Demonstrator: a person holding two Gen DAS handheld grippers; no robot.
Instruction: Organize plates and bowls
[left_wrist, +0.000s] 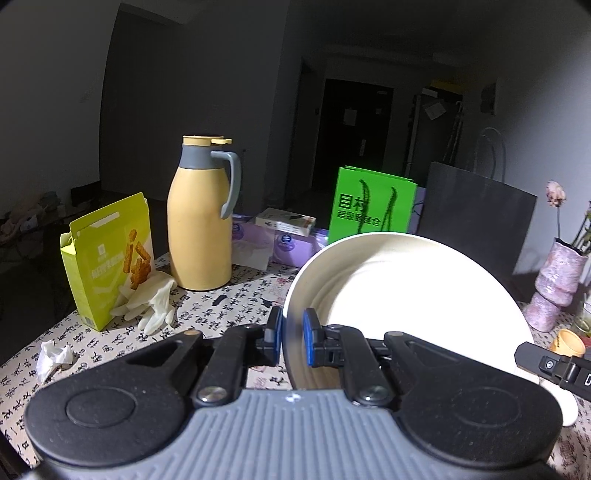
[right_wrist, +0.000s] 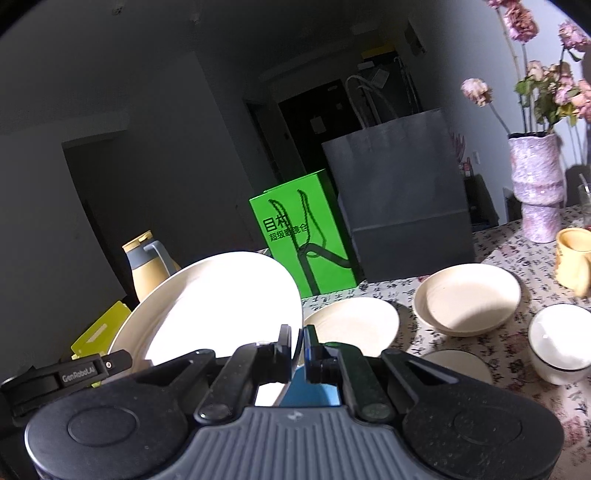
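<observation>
Pinching opposite rim edges of one tilted plate (left_wrist: 406, 288) between left fingers (left_wrist: 293, 334) and right fingers (right_wrist: 297, 347), carried clear of the worktop (right_wrist: 517, 258), with the plate stack (right_wrist: 467, 299) lying ahead, right of the right gripper.

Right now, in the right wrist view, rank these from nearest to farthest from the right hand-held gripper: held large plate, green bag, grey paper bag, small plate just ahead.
1. Large plate, clamped in the right hand-held gripper.
2. Small plate, just ahead, slightly right.
3. Green bag, behind it, centre.
4. Grey paper bag, rear right.
</observation>
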